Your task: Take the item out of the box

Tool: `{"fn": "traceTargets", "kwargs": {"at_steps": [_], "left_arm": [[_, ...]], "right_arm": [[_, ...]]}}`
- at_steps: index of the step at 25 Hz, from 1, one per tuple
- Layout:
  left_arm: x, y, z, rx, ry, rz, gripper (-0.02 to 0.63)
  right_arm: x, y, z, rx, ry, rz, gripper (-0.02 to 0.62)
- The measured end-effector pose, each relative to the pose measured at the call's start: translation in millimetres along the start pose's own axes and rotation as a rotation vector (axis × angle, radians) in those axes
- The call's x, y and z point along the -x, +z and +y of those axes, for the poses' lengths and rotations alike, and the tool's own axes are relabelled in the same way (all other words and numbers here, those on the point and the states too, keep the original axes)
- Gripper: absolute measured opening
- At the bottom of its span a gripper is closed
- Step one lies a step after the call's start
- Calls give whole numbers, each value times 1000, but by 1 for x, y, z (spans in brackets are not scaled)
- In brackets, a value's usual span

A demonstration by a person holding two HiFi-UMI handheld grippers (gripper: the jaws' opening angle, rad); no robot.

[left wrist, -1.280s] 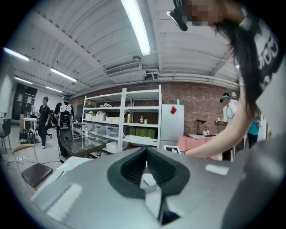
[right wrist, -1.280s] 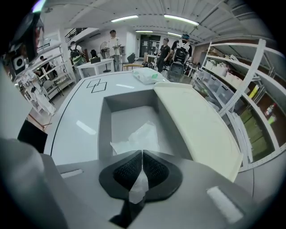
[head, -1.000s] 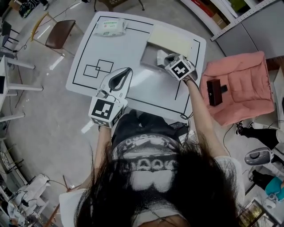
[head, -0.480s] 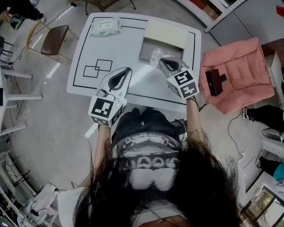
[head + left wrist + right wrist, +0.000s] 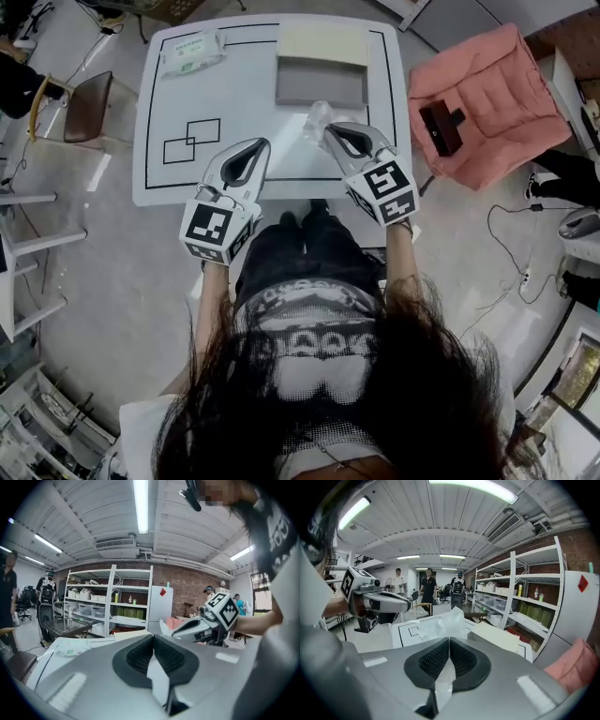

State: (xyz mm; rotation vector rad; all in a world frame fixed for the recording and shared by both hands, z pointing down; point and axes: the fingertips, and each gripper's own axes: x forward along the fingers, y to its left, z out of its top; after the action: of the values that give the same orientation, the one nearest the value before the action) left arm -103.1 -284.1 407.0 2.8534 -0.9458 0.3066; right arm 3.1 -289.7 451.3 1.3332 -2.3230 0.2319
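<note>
The grey box (image 5: 319, 84) stands open at the table's far side, its cream lid (image 5: 323, 42) lying behind it. My right gripper (image 5: 328, 129) is on the near side of the box, over the table, shut on a clear crumpled plastic bag (image 5: 316, 119). In the right gripper view the bag (image 5: 440, 620) sticks out beyond the closed jaws of the right gripper (image 5: 449, 640). My left gripper (image 5: 255, 143) hovers over the table's near edge, shut and empty. Its pads (image 5: 140, 656) meet with nothing between them in the left gripper view.
A pack of wipes (image 5: 192, 52) lies at the white table's (image 5: 234, 94) far left corner. Black outlined squares (image 5: 192, 141) mark its left side. A pink cushioned seat (image 5: 487, 103) with a black object (image 5: 439, 127) stands to the right, a brown chair (image 5: 75, 108) to the left.
My right gripper has drawn back from the box toward the near edge, carrying the plastic bag out with it. The left gripper has stayed where it was.
</note>
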Motion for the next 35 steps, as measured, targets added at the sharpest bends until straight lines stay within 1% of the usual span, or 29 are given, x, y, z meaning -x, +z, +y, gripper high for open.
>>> {"fn": "traceTargets", "kwargs": {"at_steps": [4,9,15,20,25,30,35], "left_arm": [[8,-3,-10,4,-16,-3,0],[16,-2,-25,1,-27,-10,0],[21,0,-57,-4,-35,-20,0],[26,6,-93,-4,-6,-40,0],[36,11,-145,-20,5,-52,0],[44,4,-193,-39,5,-46,0],[51,0,-223,-52,10,-41,0]], "right_arm": [[15,-8,8,-14,-24,7,12],[31,-13,17,-24,-32,0,12],[61,-18,23,-17,-29,-20,12],[96,-33,25,-21,-14,-43,12],[140,-50,30,-30,-2,-76,12],[178,-65,36,-27,2,-108,12],[204,-77,41,-19,3,-123,12]]}}
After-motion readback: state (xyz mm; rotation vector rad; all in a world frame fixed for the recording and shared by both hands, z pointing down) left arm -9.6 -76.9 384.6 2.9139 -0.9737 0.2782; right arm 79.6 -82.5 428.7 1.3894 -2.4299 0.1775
